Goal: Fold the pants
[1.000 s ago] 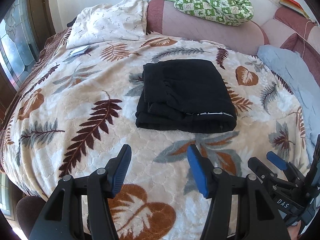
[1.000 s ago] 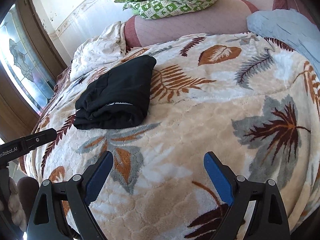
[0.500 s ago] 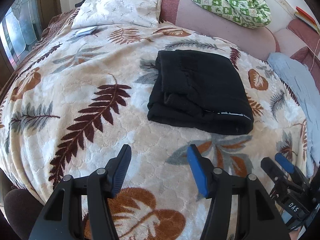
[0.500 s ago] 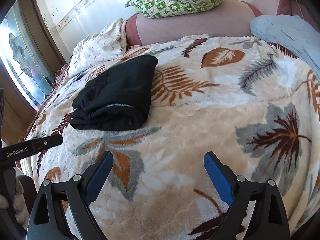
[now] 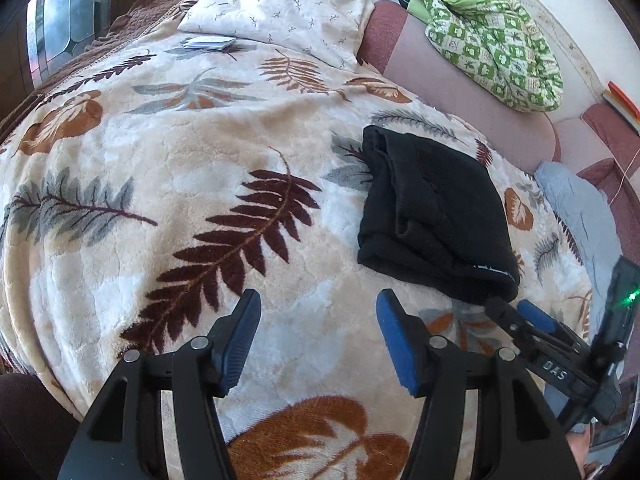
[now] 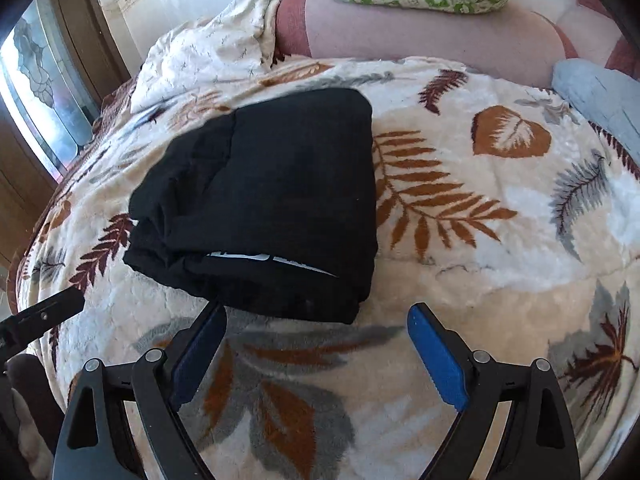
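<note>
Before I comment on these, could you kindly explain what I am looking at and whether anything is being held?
There is no robot: a person holds a two-finger clamp in each hand, each carrying a wide-angle camera looking along its fingers. One picture is from the left gripper, the other from the right gripper. Both are open and hold nothing. On the leaf-patterned blanket lie black pants, folded into a bundle. The right gripper is close to their near edge. Behind are a pillow and a green quilt.

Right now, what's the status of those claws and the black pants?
Left gripper open, empty. Right gripper open, close to pants. Pants folded on blanket. Nothing in between.
</note>
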`<state>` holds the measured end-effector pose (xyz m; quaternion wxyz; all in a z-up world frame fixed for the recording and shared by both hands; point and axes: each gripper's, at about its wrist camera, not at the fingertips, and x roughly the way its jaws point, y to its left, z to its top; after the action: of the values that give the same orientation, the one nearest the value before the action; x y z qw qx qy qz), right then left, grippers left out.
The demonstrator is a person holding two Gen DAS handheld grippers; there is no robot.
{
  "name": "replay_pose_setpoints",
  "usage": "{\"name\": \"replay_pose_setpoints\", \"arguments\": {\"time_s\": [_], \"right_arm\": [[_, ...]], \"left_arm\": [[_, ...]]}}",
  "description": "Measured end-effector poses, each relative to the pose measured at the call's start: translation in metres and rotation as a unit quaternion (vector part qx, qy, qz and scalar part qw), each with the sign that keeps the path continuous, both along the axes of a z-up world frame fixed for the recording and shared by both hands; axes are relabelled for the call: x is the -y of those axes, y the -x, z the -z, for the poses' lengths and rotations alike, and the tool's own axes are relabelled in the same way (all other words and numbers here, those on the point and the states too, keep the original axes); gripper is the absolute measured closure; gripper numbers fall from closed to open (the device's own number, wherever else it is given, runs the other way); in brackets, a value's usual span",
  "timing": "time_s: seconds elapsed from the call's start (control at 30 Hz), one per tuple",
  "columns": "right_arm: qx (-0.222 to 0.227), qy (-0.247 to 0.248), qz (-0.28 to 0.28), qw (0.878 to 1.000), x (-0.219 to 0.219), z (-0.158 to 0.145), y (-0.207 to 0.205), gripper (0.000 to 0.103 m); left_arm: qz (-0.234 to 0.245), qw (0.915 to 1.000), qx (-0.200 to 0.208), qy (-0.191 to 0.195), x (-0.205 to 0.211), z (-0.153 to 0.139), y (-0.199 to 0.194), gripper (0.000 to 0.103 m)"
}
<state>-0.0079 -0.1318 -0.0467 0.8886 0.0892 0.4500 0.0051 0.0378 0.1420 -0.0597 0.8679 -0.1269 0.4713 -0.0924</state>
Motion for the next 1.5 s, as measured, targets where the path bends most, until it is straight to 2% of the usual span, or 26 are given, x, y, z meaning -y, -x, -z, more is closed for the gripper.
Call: {"name": "replay_pose_setpoints", "arguments": {"time_s": [0.1, 0.3, 0.4, 0.6, 0.73, 0.8, 0.93, 1.03, 1.13, 1.17, 1.23, 1.27, 1.33, 1.4, 1.5], "right_arm": [[0.04, 0.018, 0.036, 0.998, 0.012, -0.019, 0.02, 0.008], [0.023, 0.037, 0.071, 0.997, 0.033, -0.029, 0.019, 0.008], [0.011, 0.03, 0.051, 0.998, 0.017, -0.026, 0.021, 0.008], [0.01, 0.062, 0.004, 0.998, -0.033, -0.023, 0.015, 0.008], [0.029, 0.103, -0.02, 0.994, -0.058, -0.044, -0.019, 0.008], [0.023, 0.113, -0.026, 0.993, -0.069, -0.047, -0.043, 0.008], [-0.014, 0.151, -0.034, 0.988, -0.095, -0.026, -0.086, 0.008], [-0.027, 0.175, -0.044, 0.983, -0.116, -0.015, -0.098, 0.008], [-0.051, 0.176, -0.087, 0.979, -0.137, -0.007, -0.105, 0.008], [-0.051, 0.19, -0.098, 0.975, -0.144, -0.007, -0.105, 0.009], [-0.009, 0.211, -0.109, 0.971, -0.151, -0.02, -0.101, 0.009], [0.01, 0.217, -0.105, 0.971, -0.152, -0.029, -0.101, 0.009], [0.021, 0.21, -0.09, 0.973, -0.148, -0.044, -0.113, 0.008], [0.012, 0.203, -0.076, 0.976, -0.144, -0.049, -0.13, 0.009], [-0.017, 0.209, -0.043, 0.977, -0.135, -0.04, -0.163, 0.009]], "left_arm": [[-0.006, 0.9997, 0.017, 0.016, -0.011, 0.003, -0.001, 0.041], [-0.004, 0.9991, 0.037, 0.019, -0.016, 0.012, -0.002, 0.041], [-0.003, 0.9991, 0.042, 0.009, -0.016, 0.015, -0.001, 0.041], [-0.009, 0.9993, 0.035, 0.01, -0.021, 0.019, -0.002, 0.04], [-0.014, 0.9991, 0.036, 0.02, -0.025, 0.018, -0.002, 0.04], [-0.013, 0.999, 0.036, 0.021, -0.025, 0.017, -0.002, 0.04], [-0.012, 0.9989, 0.041, 0.02, -0.027, 0.015, -0.001, 0.04], [-0.013, 0.9987, 0.041, 0.028, -0.03, 0.014, -0.001, 0.04], [-0.014, 0.9986, 0.037, 0.036, -0.033, 0.014, -0.002, 0.04], [-0.014, 0.9985, 0.035, 0.039, -0.034, 0.014, -0.002, 0.04], [-0.015, 0.9983, 0.035, 0.044, -0.036, 0.014, -0.001, 0.039], [-0.015, 0.9982, 0.035, 0.046, -0.036, 0.014, -0.001, 0.039], [-0.015, 0.9981, 0.034, 0.05, -0.037, 0.014, -0.003, 0.039], [-0.012, 0.998, 0.032, 0.054, -0.037, 0.014, -0.003, 0.039], [-0.008, 0.9981, 0.033, 0.052, -0.035, 0.014, -0.003, 0.039]]}}
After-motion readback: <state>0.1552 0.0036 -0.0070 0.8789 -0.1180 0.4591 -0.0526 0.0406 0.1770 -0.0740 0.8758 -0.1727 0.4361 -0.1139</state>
